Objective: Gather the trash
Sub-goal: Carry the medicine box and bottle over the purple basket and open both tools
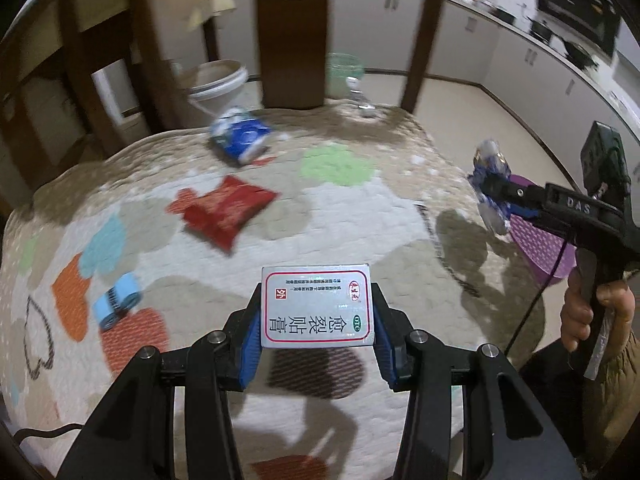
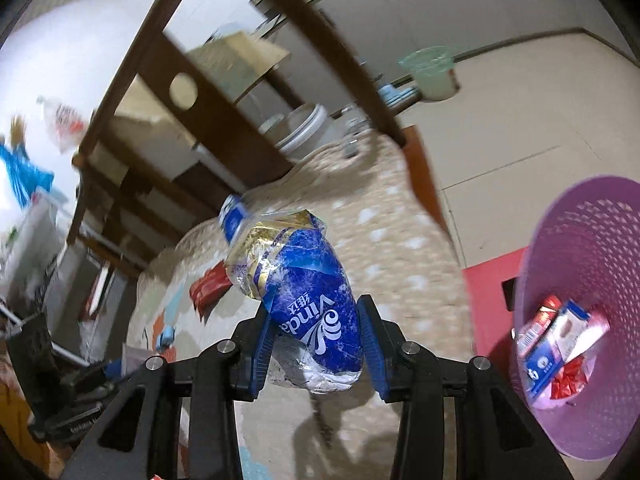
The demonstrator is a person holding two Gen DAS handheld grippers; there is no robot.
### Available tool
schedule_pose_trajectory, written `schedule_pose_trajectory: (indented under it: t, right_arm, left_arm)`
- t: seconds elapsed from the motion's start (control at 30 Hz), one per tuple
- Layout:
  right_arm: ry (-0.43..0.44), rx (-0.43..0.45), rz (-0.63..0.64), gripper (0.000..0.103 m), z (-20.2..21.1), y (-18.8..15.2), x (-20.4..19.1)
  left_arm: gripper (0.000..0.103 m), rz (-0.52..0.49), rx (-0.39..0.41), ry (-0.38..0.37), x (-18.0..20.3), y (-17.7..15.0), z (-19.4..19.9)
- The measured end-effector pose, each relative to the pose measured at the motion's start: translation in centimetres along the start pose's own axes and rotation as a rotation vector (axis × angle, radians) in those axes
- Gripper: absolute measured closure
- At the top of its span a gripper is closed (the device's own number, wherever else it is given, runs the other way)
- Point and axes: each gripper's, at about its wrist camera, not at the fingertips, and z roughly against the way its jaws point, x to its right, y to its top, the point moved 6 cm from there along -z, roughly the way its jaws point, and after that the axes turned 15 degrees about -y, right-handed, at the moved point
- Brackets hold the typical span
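Purple perforated basket, red packet

Each hand-held gripper, left and right, clamps something (fingers part-closed).

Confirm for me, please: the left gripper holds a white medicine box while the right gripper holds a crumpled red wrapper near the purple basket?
Not quite: the right gripper holds a crumpled blue Vinda wrapper, as the right wrist view shows. The rest stands: left gripper, white medicine box, purple basket.

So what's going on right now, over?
Left gripper shut on white box. Right gripper shut on blue wrapper. Purple basket alongside, partly filled. Red packet on the quilt.
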Motion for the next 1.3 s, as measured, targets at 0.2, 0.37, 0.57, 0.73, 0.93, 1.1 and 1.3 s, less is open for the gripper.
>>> schedule_pose_trajectory:
  t: [0.2, 0.37, 0.57, 0.73, 0.93, 1.1, 1.3]
  right_arm:
    - [-0.021, 0.042, -0.102, 0.060, 2.0, 0.7, 4.0]
    - [-0.032, 0.084, -0.186, 0.059, 3.7, 1.6, 6.8]
    - [-0.083, 0.153, -0.223, 0.059, 6.0, 2.4, 9.2]
    - [-0.153, 0.199, -0.225, 0.059, 7.6, 2.8, 11.1]
    - [-0.190, 0.208, -0.324, 0.059, 8.7, 3.0, 15.1]
    - [-0.208, 0.184, -0.423, 0.059, 8.7, 2.6, 18.5]
    - [-0.246, 0.164, -0.454, 0.058, 8.1, 2.3, 19.9]
  left_arm:
    - [0.057, -0.058, -0.021, -0.059, 3.8, 1.3, -1.8]
    - [0.057, -0.118, -0.009, -0.095, 6.7, 2.8, -2.8]
    - [0.057, -0.169, -0.008, -0.127, 9.7, 4.0, -4.0]
    - [0.057, -0.189, -0.022, -0.166, 11.9, 4.8, -5.1]
    - [0.057, -0.256, -0.038, -0.197, 15.7, 5.5, -7.0]
    - [0.057, -0.290, -0.074, -0.244, 18.9, 5.9, -9.8]
    - [0.057, -0.305, -0.138, -0.276, 21.6, 5.6, -13.8]
